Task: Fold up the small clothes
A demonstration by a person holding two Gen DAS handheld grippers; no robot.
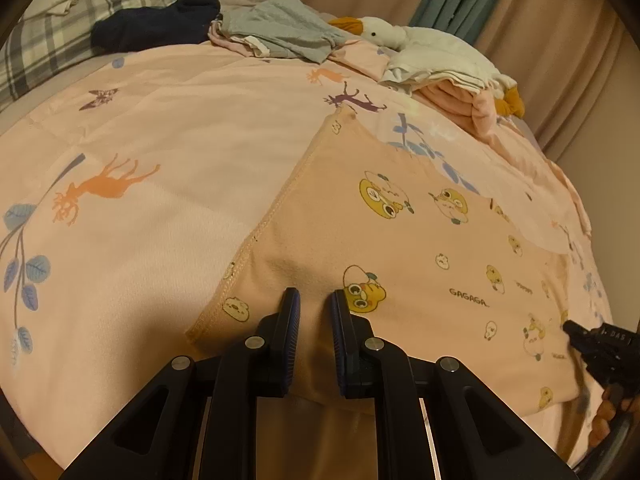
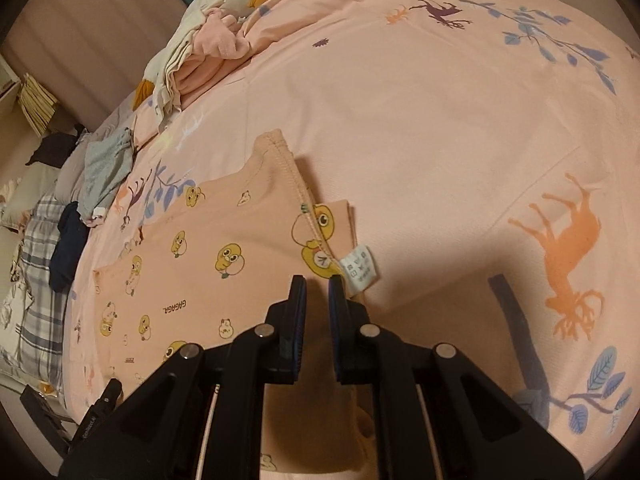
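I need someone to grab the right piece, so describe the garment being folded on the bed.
On the pink animal-print bedspread, nearest the grippers, lies the peach garment. Unlike the grey and navy clothes heaped far away, it carries yellow cartoon chicks and the word GAGAGA.

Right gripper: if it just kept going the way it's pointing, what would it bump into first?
Most likely the peach cartoon-print garment itself. The right gripper already has that cloth between its jaws, pointing down at the bed, with the white care label just beside its tip. Beneath lies the pink bedspread.
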